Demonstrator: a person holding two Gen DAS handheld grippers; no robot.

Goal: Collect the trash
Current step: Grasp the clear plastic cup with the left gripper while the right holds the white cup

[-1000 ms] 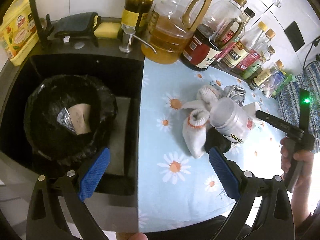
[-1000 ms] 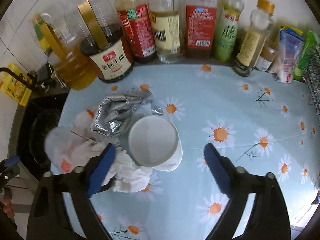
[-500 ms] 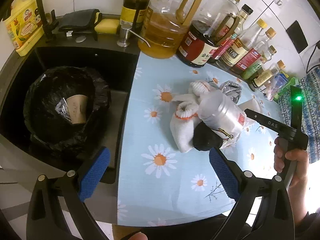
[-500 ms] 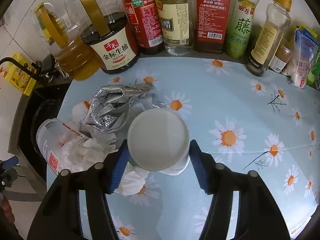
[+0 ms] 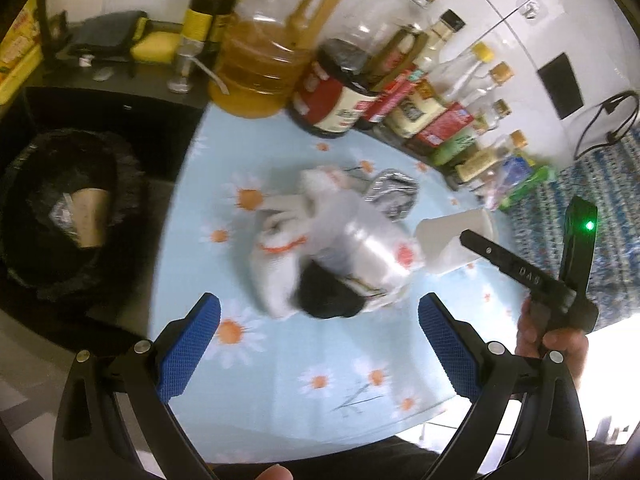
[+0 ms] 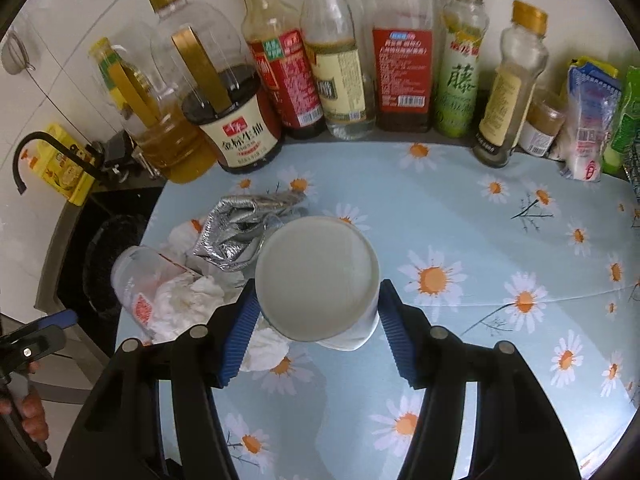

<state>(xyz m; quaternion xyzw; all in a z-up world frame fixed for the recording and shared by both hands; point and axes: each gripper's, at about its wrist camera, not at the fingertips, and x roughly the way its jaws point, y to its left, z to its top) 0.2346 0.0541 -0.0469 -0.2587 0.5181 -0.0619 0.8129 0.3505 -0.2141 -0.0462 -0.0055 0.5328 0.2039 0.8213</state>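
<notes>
White and thin-walled, the paper cup (image 6: 318, 280) sits clamped between the right gripper (image 6: 316, 328) fingers, right of the trash pile on the daisy tablecloth (image 6: 480, 220). It looks light and crushable, so a gentle mid-wall squeeze seems best. The left gripper (image 5: 318, 344) hangs spread wide, holding nothing, near the bin (image 5: 44, 280).

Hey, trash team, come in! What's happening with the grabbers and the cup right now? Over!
Right gripper shut on white cup. Left gripper open, empty. Black-lined bin off to the left. Tissues, foil bag, plastic bottle left on the table.
</notes>
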